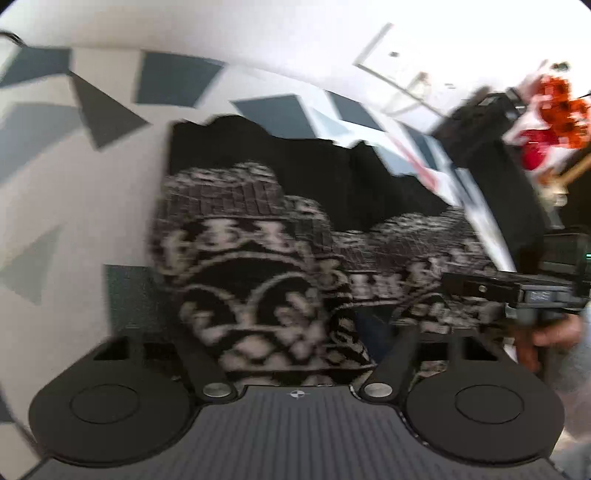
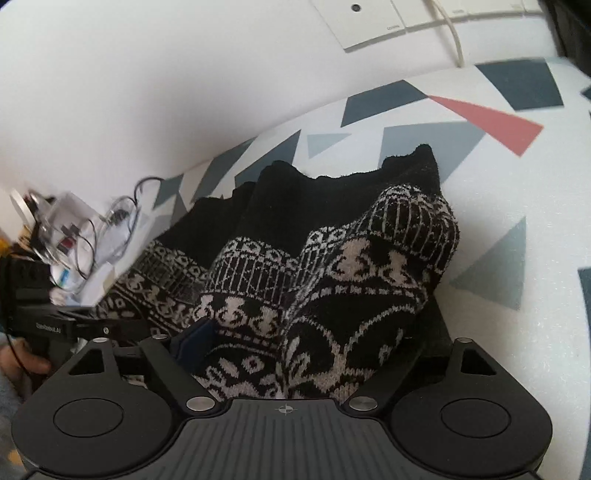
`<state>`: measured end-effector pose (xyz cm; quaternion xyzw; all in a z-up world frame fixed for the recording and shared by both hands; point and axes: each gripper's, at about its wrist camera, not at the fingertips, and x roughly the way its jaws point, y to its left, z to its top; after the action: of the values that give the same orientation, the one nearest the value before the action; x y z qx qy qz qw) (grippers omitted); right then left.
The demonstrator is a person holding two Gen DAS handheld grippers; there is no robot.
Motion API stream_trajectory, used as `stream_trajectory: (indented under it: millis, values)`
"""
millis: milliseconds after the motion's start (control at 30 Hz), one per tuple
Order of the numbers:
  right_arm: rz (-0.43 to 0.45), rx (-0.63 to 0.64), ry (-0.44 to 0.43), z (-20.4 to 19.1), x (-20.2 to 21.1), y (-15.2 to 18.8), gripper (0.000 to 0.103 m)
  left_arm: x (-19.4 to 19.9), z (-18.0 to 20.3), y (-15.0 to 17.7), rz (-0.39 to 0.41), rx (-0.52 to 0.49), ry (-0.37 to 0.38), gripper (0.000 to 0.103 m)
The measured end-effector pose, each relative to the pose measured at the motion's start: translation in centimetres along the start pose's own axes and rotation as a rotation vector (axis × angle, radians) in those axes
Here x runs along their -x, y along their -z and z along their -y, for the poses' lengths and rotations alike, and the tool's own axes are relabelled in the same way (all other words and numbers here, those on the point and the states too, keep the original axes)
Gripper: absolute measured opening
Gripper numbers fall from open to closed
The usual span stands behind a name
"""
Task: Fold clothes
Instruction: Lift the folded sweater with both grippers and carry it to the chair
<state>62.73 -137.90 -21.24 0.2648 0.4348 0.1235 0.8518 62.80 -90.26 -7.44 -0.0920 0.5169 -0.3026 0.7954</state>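
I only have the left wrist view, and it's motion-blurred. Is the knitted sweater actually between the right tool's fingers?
Observer: Right wrist view is sharp. The black-and-white sweater is bunched between the right tool fingers; it hides their tips, so the grip is unclear.
Reviewer: Anything near the sweater's far side?
Observer: A tangle of dark cables lies against the wall.
Reviewer: And on the wall?
Observer: A white cable hangs from the white sockets.
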Motion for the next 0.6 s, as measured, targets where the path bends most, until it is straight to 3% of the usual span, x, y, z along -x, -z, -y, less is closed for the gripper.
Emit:
stream_trajectory:
  millis: [33,100,333,600]
  values:
    - [0.009,-0.011,0.003,-0.2,0.2,0.0,0.042,0.2,0.1,0.2,0.013,0.004,-0.016,0.045]
    - [0.027,-0.034,0.010,-0.6,0.6,0.1,0.030,0.6,0.3,0.6,0.040,0.012,-0.048,0.043]
    - [0.160,-0.148,-0.049,-2.5,4.2,0.8,0.026,5.6,0.6,2.9,0.159,0.065,-0.042,0.041]
    - [0.219,-0.132,-0.145,-6.8,7.4,0.4,0.026,12.0,0.7,5.5,0.297,0.129,-0.020,0.041]
